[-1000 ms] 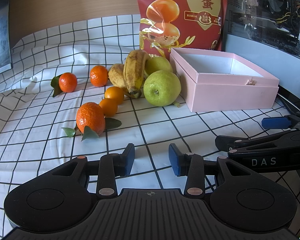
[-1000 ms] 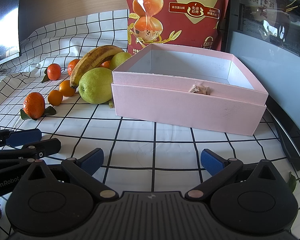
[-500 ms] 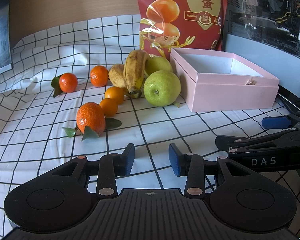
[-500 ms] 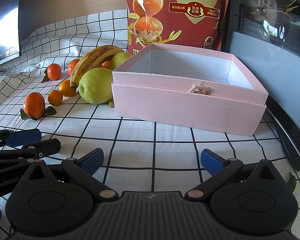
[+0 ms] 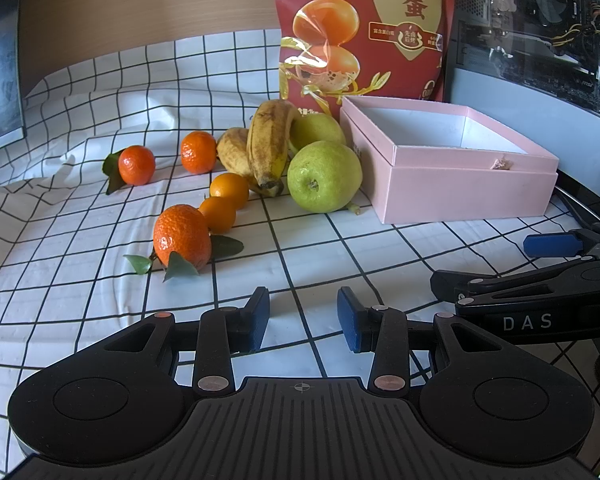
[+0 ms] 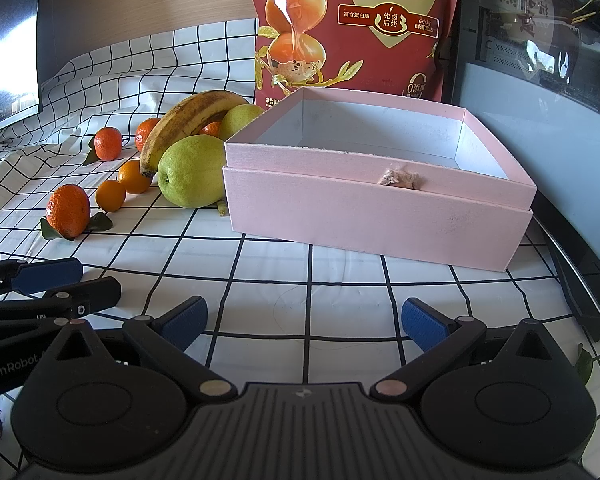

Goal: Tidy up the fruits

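Left gripper [image 5: 303, 318]: fingers apart, nothing between them, only the checked cloth [image 5: 80, 272] below. Right gripper [image 6: 304, 322]: fingers spread wider, also bare. Both sit low over the near edge of the counter, side by side, well short of any fruit.

Pink box [image 6: 380, 216]: open, no lid on it, white inside, toward the counter's right side. As far as its interior shows, no fruit in it. A small scrap clings to its front rim.

Fruit, all loose on the cloth left of the box:
- large green apple [image 5: 324, 176], just beside the box's left wall
- second green apple [image 5: 314, 128] behind it
- two bananas [image 5: 266, 146], leaning against the apples
- big tangerine [image 5: 182, 236] with leaves, nearest the left gripper
- two small oranges [image 5: 224, 204], touching, just behind the tangerine
- two more tangerines [image 5: 136, 164] farther toward the back left

Red snack bag [image 5: 364, 28] stands behind the box; not part of the job.

Judgement: sorting not begun. Every piece remains outside the box; presumably all of it goes in. First pick not yet made.
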Demonstrator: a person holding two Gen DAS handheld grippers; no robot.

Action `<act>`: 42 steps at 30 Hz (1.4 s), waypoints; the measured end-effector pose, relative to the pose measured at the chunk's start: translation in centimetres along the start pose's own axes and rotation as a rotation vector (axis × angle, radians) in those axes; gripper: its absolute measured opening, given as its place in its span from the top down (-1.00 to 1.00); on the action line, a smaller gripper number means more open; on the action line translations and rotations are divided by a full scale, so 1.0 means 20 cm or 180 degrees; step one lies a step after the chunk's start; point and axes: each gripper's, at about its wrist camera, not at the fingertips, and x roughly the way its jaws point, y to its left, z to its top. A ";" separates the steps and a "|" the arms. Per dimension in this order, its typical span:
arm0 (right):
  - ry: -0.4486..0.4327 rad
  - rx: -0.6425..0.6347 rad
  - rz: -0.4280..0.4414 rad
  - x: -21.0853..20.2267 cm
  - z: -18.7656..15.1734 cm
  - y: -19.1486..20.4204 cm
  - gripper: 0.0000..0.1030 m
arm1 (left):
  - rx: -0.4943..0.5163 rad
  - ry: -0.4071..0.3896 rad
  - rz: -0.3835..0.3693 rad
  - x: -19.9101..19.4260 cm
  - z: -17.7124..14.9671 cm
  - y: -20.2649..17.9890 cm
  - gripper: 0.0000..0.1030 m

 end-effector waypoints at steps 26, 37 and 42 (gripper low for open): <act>0.0556 -0.0232 0.0233 0.02 0.08 -0.02 -1.00 | -0.0521 -0.0021 -0.0320 -0.12 0.44 0.31 0.23; 0.0347 -0.0263 0.0230 -0.13 0.16 0.04 -0.79 | -0.0400 0.0323 -0.0351 0.28 0.95 0.32 0.30; 0.0336 -0.0229 0.0153 -0.18 0.14 0.02 -0.79 | 0.0003 0.0497 -0.0494 0.43 1.01 0.26 0.29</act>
